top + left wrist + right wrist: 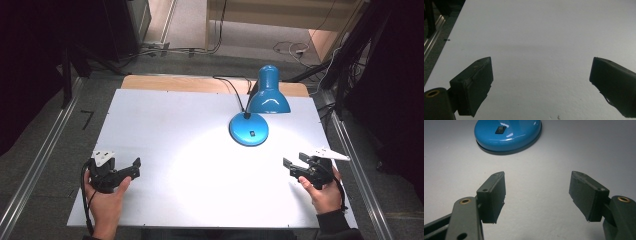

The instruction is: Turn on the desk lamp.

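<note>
One glossy blue desk lamp (255,112) with a round base and rocker switch (499,130) is standing at the far right of the white table (165,130), shining down. Nearest it, the right gripper (295,164) is pointing toward its base, jaws gaping wide, empty. At the near left, the left gripper (136,167) is lying low, jaws wide, empty.

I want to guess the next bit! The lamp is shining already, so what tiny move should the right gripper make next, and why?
Probably ease the right gripper forward toward the black switch on the blue lamp base: its jaws stand open and empty, aimed at the base but short of it.
</note>
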A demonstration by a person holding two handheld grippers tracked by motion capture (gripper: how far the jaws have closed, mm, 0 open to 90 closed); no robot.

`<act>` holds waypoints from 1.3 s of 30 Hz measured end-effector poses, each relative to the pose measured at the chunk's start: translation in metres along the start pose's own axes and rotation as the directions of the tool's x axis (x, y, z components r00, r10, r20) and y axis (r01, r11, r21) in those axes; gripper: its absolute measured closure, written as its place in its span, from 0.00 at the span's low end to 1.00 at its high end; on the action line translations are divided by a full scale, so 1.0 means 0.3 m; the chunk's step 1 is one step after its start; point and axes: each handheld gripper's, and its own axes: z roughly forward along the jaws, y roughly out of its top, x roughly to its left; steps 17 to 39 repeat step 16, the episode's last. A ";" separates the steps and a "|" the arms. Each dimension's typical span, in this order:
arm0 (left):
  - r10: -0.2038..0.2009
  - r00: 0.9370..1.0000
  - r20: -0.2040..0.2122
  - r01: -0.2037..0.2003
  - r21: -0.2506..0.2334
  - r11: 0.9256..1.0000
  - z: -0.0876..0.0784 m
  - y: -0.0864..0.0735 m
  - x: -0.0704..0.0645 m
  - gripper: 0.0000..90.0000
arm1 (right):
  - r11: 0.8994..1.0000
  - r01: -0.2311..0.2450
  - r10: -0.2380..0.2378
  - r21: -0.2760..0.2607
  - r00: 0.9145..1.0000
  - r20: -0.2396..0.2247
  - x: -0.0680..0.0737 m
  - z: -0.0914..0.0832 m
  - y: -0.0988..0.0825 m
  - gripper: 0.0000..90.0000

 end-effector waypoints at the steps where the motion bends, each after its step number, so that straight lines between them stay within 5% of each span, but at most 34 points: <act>1: 0.000 1.000 0.000 0.000 0.001 1.000 0.000 0.000 0.000 0.07 | 1.000 0.001 -0.001 -0.001 1.000 0.006 -0.004 -0.003 -0.004 0.31; 16: -0.009 1.000 -0.020 0.009 0.008 1.000 -0.012 -0.007 0.038 0.07 | 0.999 -0.043 0.043 0.001 0.995 0.086 -0.087 -0.079 -0.083 0.27; 39: -0.009 1.000 -0.020 0.009 0.008 1.000 -0.012 -0.007 0.038 0.07 | 0.999 -0.043 0.043 0.001 0.995 0.086 -0.087 -0.079 -0.083 0.27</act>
